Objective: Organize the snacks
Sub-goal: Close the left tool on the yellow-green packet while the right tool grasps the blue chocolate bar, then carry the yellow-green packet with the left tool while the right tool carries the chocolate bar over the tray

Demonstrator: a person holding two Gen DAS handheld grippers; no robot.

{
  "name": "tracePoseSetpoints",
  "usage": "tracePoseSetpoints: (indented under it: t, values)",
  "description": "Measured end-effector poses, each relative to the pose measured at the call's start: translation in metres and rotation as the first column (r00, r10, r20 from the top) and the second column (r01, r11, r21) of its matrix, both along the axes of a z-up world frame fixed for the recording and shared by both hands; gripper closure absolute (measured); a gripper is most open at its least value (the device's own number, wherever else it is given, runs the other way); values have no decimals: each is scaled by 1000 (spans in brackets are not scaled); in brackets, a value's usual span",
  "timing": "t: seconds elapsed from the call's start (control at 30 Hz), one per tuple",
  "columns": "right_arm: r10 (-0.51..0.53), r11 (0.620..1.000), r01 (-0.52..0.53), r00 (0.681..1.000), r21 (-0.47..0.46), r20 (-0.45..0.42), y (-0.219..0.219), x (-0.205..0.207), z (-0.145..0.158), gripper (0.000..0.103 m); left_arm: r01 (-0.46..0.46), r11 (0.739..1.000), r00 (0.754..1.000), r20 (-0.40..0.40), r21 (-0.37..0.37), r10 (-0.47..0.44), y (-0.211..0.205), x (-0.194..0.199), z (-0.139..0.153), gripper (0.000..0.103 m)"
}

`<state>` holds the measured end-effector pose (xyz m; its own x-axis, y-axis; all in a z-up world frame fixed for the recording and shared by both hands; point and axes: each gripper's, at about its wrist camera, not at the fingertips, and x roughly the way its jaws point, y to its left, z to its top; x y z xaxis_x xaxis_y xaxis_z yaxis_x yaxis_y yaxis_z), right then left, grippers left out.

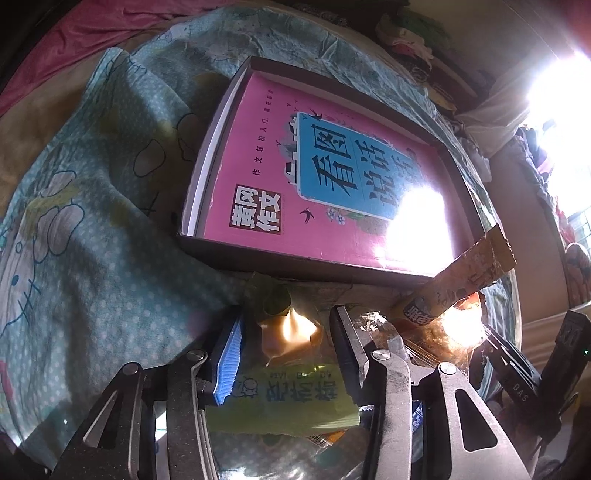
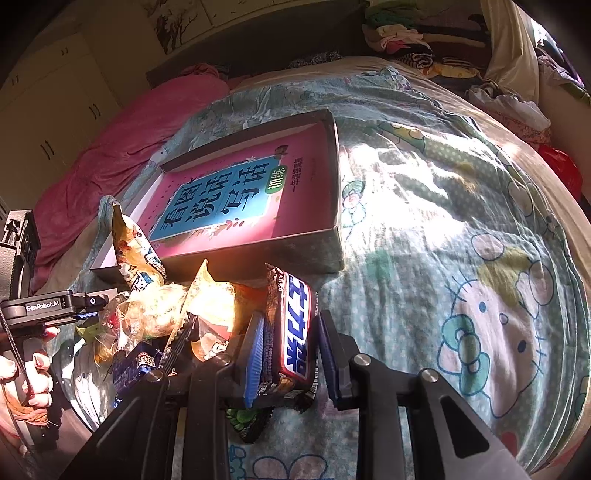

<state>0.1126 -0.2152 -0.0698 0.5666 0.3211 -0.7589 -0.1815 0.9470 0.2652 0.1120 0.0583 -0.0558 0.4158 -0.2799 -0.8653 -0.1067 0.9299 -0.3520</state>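
Observation:
My left gripper point(image 1: 288, 317) straddles a green-and-yellow snack packet point(image 1: 291, 395) with a brown pastry inside, and both pads touch its sides. My right gripper point(image 2: 290, 317) is shut on a brown chocolate bar point(image 2: 295, 350) with white and blue lettering, held upright on its edge. Just beyond both grippers lies a shallow dark box point(image 1: 258, 258) point(image 2: 258, 262) with a pink book point(image 1: 314, 166) point(image 2: 229, 199) flat inside it. A heap of loose snack packets point(image 2: 159, 314) sits at the box's near edge, and a tan stick packet point(image 1: 469, 273) leans against it.
Everything rests on a bed with a blue cartoon-cat sheet point(image 2: 461, 258). A pink blanket point(image 2: 122, 140) lies at the far left and piled clothes point(image 2: 406, 33) at the back. A hand point(image 2: 33, 373) holds the left gripper's body point(image 2: 48, 306). Sun glare whitens part of the book.

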Motion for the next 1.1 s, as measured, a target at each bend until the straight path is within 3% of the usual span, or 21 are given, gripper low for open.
tracePoseSetpoints:
  t: [0.23, 0.77, 1.1]
  values:
    - [-17, 1000, 17, 999, -6, 31, -4, -5, 7, 74, 29, 1000, 999, 30, 4, -29, 2, -5, 8, 68]
    - [-45, 999, 41, 992, 33, 117, -13, -11, 34, 74, 18, 999, 970, 244, -35, -8, 15, -23, 58, 68]
    - [-26, 999, 22, 988, 30, 154, -3, -7, 47, 74, 9, 1000, 964, 265, -11, -6, 12, -9, 59, 68]
